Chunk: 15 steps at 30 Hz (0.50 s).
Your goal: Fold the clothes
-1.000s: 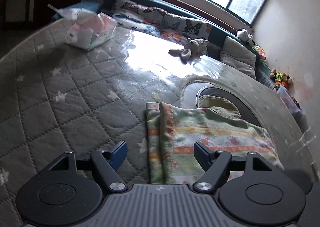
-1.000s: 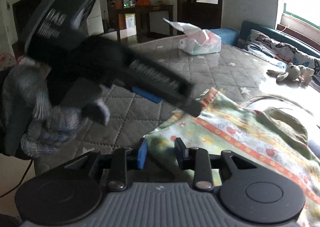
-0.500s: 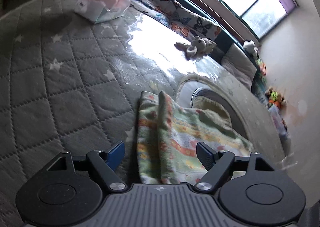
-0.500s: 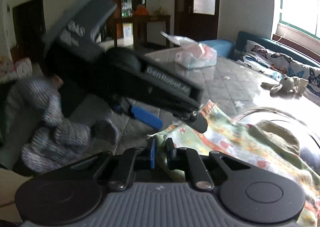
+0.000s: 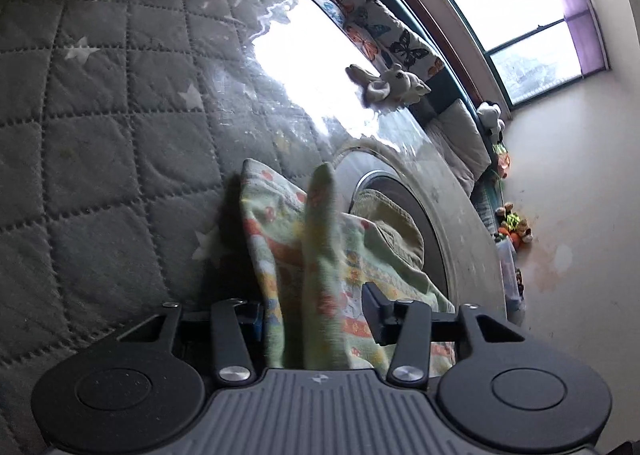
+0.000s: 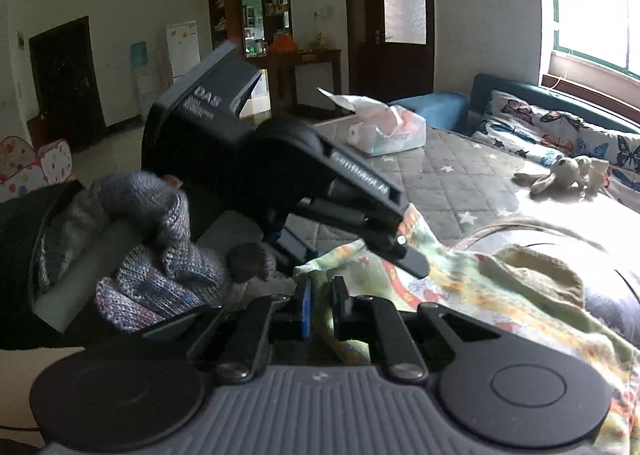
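Note:
A pale green garment (image 5: 320,255) with orange and yellow printed bands lies on the grey quilted bed (image 5: 100,115), with a raised fold between my left fingers. My left gripper (image 5: 312,319) is open with the cloth's near edge between its jaws. In the right wrist view my right gripper (image 6: 322,307) is shut on the same garment's (image 6: 460,283) near corner. The left gripper (image 6: 360,215), held by a gloved hand (image 6: 160,255), reaches over the cloth from the left. An olive garment (image 6: 536,267) lies on top further right.
A tissue pack (image 6: 384,131) sits at the bed's far side. A plush rabbit (image 5: 388,83) lies by butterfly-print pillows (image 5: 380,31) under the window. A round dark object (image 5: 420,215) lies partly under the clothes. Glossy plastic covers part of the bed.
My right gripper has closed onto the garment's corner. My left gripper has moved forward over the cloth's edge, and its jaws have narrowed around it.

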Tool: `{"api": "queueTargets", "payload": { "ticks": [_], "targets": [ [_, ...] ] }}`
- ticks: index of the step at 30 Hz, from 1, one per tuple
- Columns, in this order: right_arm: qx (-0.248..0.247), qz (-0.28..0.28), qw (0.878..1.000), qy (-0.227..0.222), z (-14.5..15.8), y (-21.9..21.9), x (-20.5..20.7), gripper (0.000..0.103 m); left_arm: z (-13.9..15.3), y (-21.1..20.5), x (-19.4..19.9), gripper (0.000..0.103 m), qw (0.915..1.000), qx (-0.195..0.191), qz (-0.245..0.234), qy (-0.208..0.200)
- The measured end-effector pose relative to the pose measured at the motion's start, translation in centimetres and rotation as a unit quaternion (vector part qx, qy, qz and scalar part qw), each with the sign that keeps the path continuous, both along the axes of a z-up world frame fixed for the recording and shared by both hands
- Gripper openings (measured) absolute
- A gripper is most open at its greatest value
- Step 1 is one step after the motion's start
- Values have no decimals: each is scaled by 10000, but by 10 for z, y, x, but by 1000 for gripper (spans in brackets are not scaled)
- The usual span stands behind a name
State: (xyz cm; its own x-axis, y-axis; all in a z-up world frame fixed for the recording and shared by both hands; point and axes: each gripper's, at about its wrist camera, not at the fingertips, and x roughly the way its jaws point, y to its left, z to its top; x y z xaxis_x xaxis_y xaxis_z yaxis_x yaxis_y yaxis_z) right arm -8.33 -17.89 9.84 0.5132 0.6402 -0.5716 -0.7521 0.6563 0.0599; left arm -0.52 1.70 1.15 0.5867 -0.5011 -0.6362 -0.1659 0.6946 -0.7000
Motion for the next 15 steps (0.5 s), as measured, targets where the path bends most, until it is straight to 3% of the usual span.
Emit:
{"api": "queueTargets", "payload": {
  "ticks": [4,5,10,15],
  "targets": [
    [10,6,10000,44,-2,0,1,11,-2,-4,2,15,9994,329,-75,5],
    [23,-20,10000,64,-2,-2,2,15,-4,-3,3,13,9994,332,-67,29],
    [45,-387,9992,102,-1,-26,5,17,-8,1,0,11,9997,224,-43,4],
    [-87,-1221,9923,172,-8,-71,20,18,-7,0,1,11,9996,277,-83,-31]
  ]
}}
